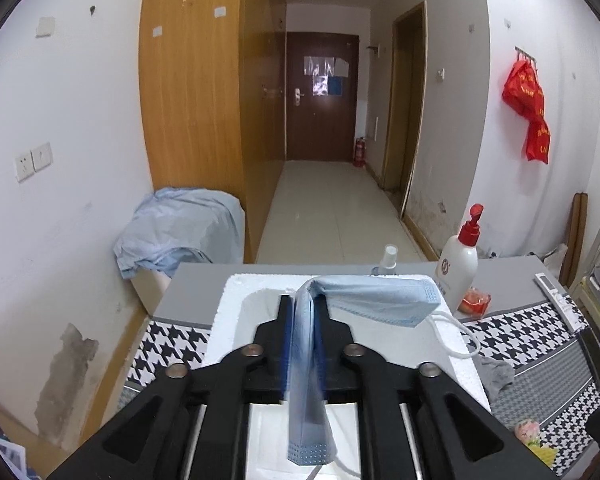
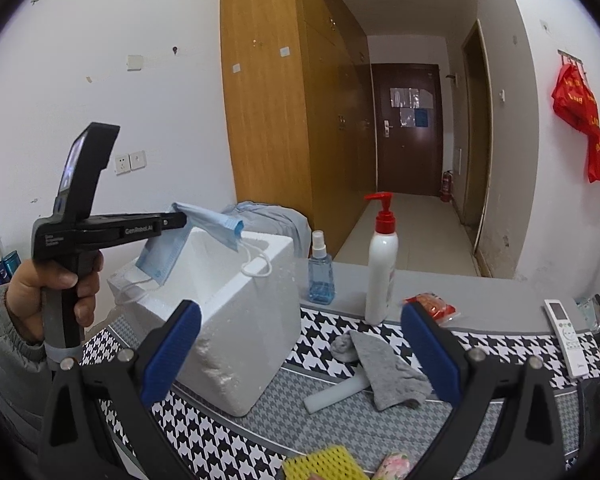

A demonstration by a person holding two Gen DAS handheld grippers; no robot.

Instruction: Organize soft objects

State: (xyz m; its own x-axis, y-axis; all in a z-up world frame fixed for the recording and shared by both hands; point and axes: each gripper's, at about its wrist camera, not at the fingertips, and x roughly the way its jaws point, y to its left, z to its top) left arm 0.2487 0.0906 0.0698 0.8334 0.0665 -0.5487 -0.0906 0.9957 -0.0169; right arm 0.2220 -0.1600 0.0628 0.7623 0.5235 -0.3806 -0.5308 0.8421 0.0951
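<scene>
Right above the foam box point(image 2: 236, 320) the left tool point(image 2: 176, 219) was clamped on the mask point(image 2: 204, 220), draped straight over the opening, so dropping it looked easy, while the right tool point(image 2: 300, 352), gaping wide, sat nearer the sock point(image 2: 388, 372) on the table point(image 2: 500, 304).

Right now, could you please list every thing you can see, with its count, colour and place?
face mask: one, light blue, held above the foam box
foam box: one, white, on the table, left
sock: one, grey, on the table beside the foam box
foam strip: one, white, partly under the sock
pump bottle: one, white with red pump, behind the sock
spray bottle: one, clear blue, beside the foam box
red packet: one, right of the pump bottle
remote control: one, white, table's right edge
sponge: one, yellow, near edge
left gripper: shut on the face mask
right gripper: open, empty, above the table
</scene>
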